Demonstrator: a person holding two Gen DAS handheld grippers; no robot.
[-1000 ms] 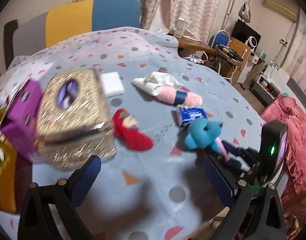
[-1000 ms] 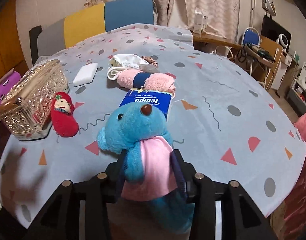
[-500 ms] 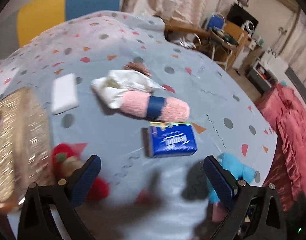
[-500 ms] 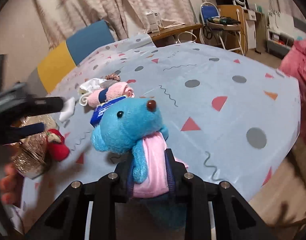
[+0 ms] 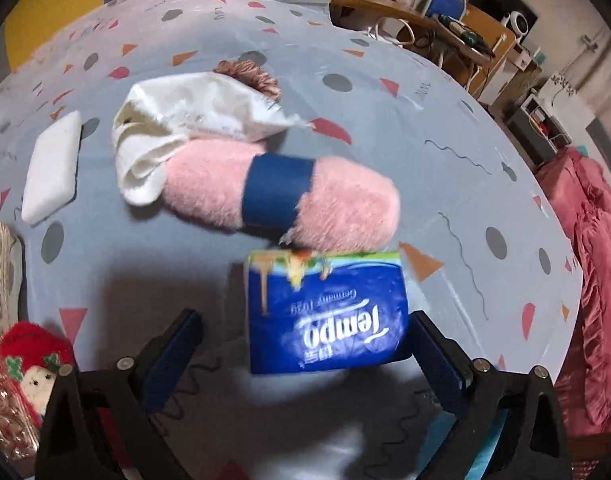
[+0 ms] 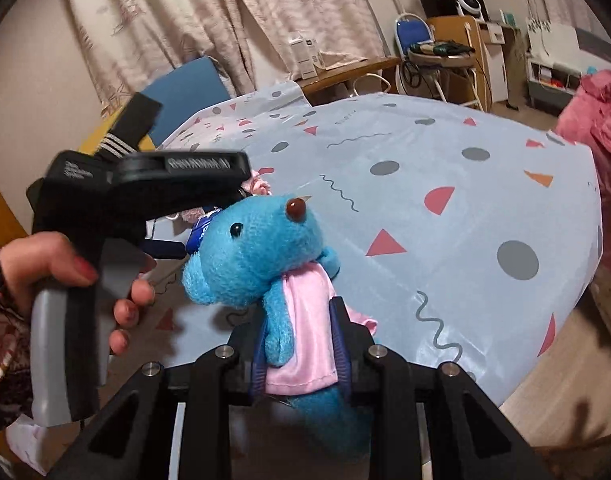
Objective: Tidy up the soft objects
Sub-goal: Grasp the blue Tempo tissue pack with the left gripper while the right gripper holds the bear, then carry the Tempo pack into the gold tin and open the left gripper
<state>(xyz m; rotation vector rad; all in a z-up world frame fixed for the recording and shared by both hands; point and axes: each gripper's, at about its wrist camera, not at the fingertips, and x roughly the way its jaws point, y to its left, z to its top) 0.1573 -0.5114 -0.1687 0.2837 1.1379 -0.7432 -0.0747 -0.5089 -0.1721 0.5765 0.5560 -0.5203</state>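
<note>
1. We see the left claw (image 5: 305, 344) spread wide and pointing steeply down at the surface (image 5: 425, 128); its jaws have just been closing a little.
2. The tissue pack (image 5: 325, 312) lies flat between the left claw's fingers (image 5: 177, 344); the pads do not press on it, though the right one looks close to its edge.
3. Just beyond the pack lies the pink roll (image 5: 281, 196) with a blue band, its near end touching or overlapping the pack's far edge.
4. A white cloth (image 5: 185, 120) lies against the roll's far left end; a brown tuft (image 5: 249, 76) shows behind it.
5. A white pad (image 5: 53, 168) lies apart to the left; a red doll (image 5: 33, 360) sits at the lower left edge beside a glittery box (image 5: 1, 264).
6. The right claw (image 6: 301, 344) is pinching the blue plush (image 6: 261, 248) at its pink-clad body, head upright above the fingers.
7. In the right wrist view, a hand (image 6: 65, 276) holds the left claw's handle, left of the plush.
</note>
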